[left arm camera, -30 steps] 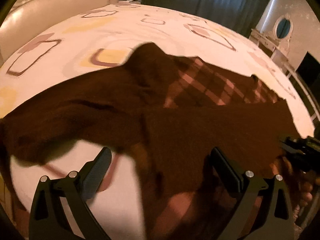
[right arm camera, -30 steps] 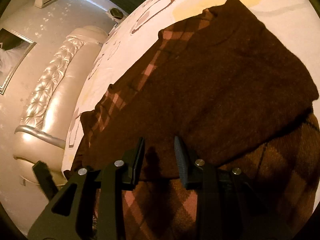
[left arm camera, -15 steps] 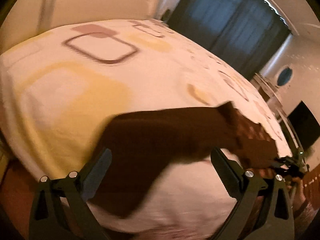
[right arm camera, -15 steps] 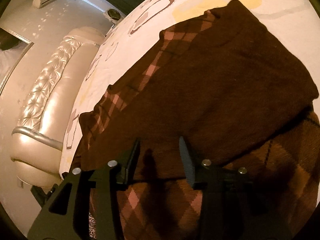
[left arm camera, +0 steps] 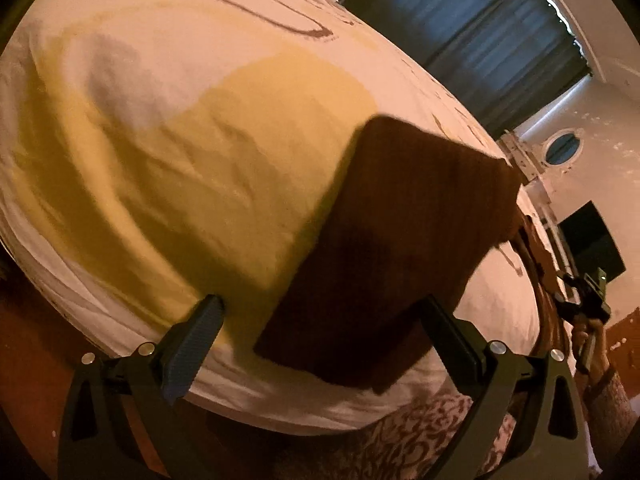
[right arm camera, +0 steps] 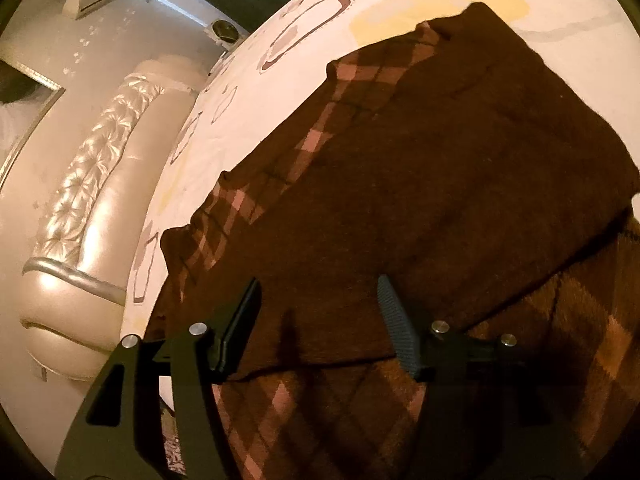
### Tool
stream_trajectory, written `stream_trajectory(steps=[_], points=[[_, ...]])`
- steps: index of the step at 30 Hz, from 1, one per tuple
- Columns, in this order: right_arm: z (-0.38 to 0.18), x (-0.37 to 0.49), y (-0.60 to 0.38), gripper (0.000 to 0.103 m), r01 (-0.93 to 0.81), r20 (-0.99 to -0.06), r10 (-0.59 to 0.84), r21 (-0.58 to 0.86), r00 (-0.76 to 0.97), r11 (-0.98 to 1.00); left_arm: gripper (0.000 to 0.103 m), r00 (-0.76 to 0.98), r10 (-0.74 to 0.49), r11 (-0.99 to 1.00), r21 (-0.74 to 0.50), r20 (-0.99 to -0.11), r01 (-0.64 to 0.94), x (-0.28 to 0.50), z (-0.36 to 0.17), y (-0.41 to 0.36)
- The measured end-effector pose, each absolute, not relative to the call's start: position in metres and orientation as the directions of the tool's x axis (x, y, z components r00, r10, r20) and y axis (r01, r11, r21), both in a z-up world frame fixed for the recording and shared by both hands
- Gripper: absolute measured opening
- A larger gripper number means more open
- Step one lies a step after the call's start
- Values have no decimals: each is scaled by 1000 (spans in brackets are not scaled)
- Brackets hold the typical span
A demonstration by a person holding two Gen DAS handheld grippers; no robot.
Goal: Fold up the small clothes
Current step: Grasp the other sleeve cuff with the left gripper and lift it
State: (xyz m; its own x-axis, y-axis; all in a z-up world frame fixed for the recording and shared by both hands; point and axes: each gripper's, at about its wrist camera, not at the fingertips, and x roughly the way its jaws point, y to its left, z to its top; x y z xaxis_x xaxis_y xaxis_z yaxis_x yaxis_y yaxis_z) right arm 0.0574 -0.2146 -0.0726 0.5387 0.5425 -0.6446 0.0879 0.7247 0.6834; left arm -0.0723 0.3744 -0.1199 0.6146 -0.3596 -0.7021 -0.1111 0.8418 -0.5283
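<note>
A dark brown sweater [right arm camera: 440,184] with a pink argyle front lies on the bed, its plain side folded over the pattern. My right gripper [right arm camera: 318,290] hovers just over the folded edge. Its jaws are opening and the pads stand clear of the cloth that lies flat between them. In the left wrist view one brown sleeve [left arm camera: 392,240] stretches out over the sheet toward the bed's near edge. My left gripper [left arm camera: 320,312] is open wide over the sleeve's cuff end, with nothing pinched.
The bed sheet [left arm camera: 160,140] is white with yellow patches and brown outlined squares. Its near edge drops to a patterned rug [left arm camera: 408,444]. A padded headboard [right arm camera: 88,184] stands at the left in the right wrist view. Dark curtains [left arm camera: 480,32] hang behind the bed.
My left gripper swung left and down from the sweater's body to the sleeve's end at the bed edge. The right gripper's jaws widened and stayed in place.
</note>
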Motion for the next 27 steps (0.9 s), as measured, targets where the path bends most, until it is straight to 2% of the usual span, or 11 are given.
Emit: stream_trajectory(steps=[2,7,10,12,14,19,23,27], points=[[-72,57,-214,60,90,-646,538,681,541,727,97,610,-390,818,-563,-689,-113,-75,-126,372],[-71,56,-210,60,91,-656,518,663,549,743,68,630,-394,800,-587,-669,-122,-83,-126,378],[-71,56,-210,60,93,-654,515,664,555,742,48,624,-414,795,-597,-663,-107,-85,-121,376],[-70,55,-210,60,94,-654,511,661,558,745,23,618,-418,799,-594,-666,-98,-85,-116,372],[-71,55,-209,60,95,-655,508,659,560,746,10,614,-442,786,-612,-654,-86,-85,-111,368],[-70,55,-210,60,102,-655,506,662,561,743,9,686,-447,710,-694,-574,-118,-92,-90,385],[-70,55,-210,60,107,-656,505,662,561,742,9,782,-382,635,-755,-493,-166,-96,-61,417],[-71,56,-211,60,113,-656,502,663,563,740,8,799,-321,632,-744,-508,-218,-90,-39,439]])
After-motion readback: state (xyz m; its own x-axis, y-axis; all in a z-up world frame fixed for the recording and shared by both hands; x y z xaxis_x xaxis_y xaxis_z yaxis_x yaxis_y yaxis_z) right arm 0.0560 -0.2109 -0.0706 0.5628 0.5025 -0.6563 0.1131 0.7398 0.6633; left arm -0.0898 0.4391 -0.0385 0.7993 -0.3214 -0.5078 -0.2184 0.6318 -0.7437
